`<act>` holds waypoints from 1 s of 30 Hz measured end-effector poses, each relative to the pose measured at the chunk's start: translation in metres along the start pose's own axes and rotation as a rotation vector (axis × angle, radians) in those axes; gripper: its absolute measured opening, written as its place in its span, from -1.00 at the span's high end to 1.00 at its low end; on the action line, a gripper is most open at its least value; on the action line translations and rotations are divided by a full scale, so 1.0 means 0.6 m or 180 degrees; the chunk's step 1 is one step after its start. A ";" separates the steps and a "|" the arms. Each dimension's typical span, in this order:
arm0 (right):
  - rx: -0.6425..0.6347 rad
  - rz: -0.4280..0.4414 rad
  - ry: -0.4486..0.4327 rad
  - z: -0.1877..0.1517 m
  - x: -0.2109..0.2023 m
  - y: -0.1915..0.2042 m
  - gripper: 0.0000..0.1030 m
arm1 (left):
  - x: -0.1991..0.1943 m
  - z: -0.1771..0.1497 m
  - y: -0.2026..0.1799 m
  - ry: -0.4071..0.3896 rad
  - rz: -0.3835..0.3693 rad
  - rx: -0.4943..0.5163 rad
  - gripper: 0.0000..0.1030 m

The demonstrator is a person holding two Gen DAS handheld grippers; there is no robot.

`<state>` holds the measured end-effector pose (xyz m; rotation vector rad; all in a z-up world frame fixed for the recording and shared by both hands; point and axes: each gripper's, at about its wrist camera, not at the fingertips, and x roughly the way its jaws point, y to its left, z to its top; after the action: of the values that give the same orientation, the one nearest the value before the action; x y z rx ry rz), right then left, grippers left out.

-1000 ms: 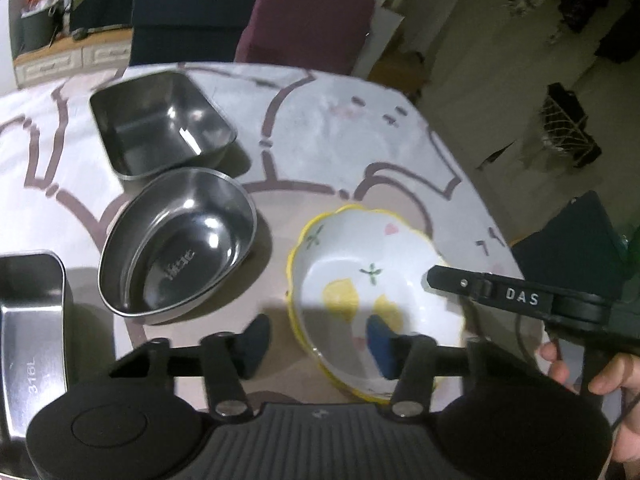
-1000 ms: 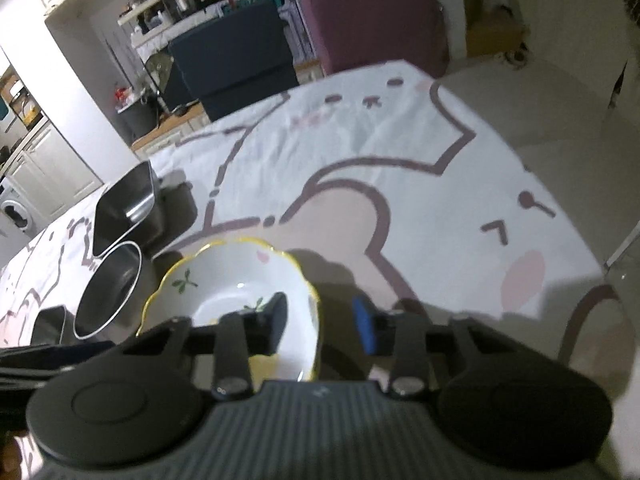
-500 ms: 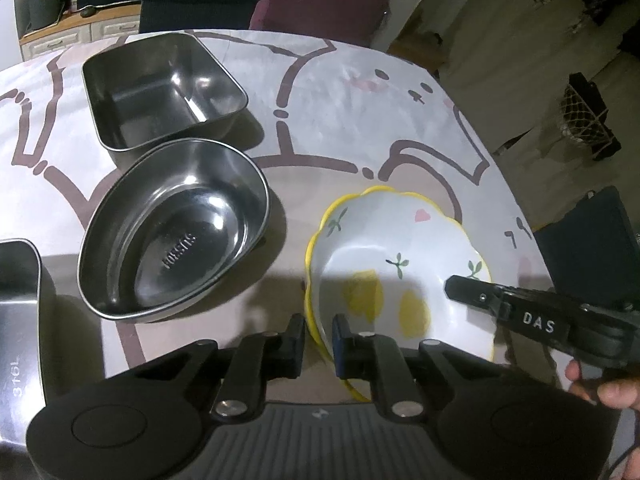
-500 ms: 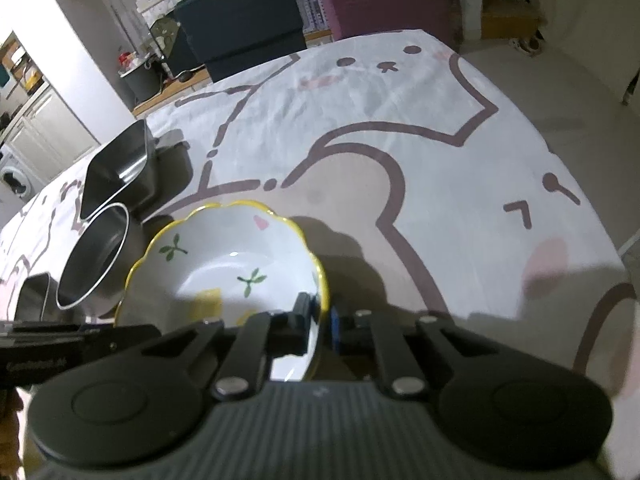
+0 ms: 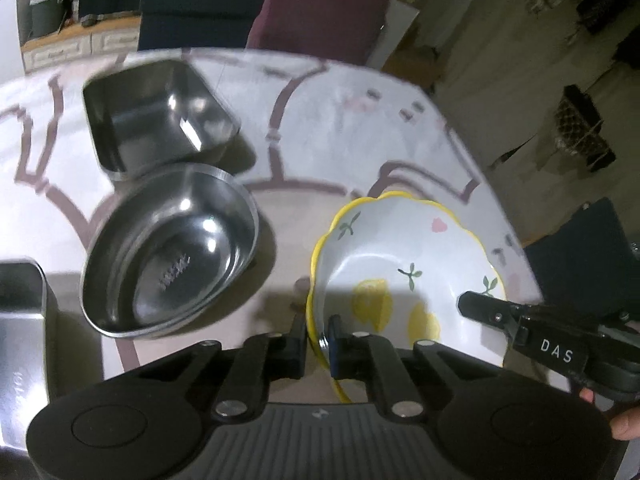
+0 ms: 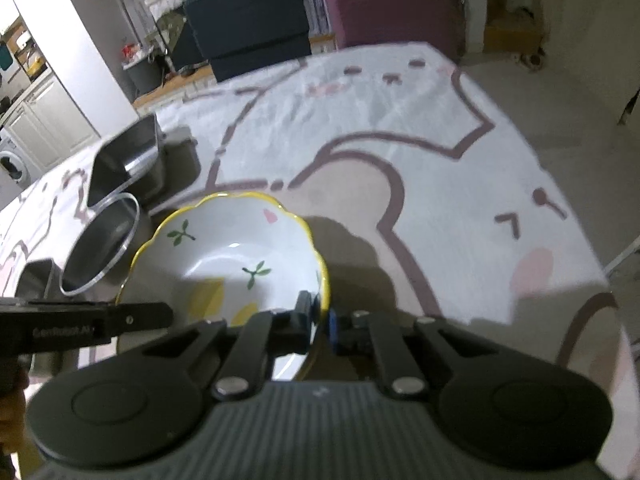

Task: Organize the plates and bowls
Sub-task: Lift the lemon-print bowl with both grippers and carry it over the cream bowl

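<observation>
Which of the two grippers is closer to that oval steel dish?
Left. The left gripper clamps the lemon bowl's rim on the side facing the oval steel dish; the right gripper clamps the opposite rim, with the bowl between.

Both wrist views look steeply down, close, sharing the ceramic bowl [image 5: 404,256].

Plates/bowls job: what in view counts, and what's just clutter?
Job:
- ceramic bowl, rim gripped by left tool and right tool
- oval steel bowl
- square steel dish
- steel container

Clutter:
- maroon chair
- dark chair
</observation>
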<state>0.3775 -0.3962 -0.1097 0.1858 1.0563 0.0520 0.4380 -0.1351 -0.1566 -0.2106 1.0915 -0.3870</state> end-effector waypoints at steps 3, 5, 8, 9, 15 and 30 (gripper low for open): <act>0.0050 0.0025 -0.0163 0.001 -0.033 0.000 0.82 | -0.039 0.003 -0.014 -0.0159 -0.0032 0.0064 0.78; 0.0072 0.0055 -0.0263 0.000 -0.057 0.002 0.82 | -0.066 0.000 -0.019 -0.0244 -0.0043 0.0091 0.78; 0.0021 0.0071 -0.0406 -0.006 -0.095 0.018 0.82 | -0.108 -0.011 -0.021 -0.0350 -0.0046 0.0095 0.79; -0.0029 0.0070 -0.0446 -0.009 -0.108 0.025 0.82 | -0.120 -0.015 -0.022 -0.0383 -0.0045 0.0081 0.79; -0.0138 0.0127 -0.0594 -0.031 -0.168 0.064 0.82 | -0.194 -0.056 -0.015 -0.0528 0.0013 0.0070 0.79; -0.0573 0.0422 -0.0660 -0.104 -0.223 0.160 0.82 | -0.304 -0.175 0.061 -0.0641 0.0154 -0.0153 0.78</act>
<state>0.2617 -0.3116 -0.0077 0.0953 0.8266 0.2419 0.2782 -0.0253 -0.0668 -0.2597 0.9064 -0.2897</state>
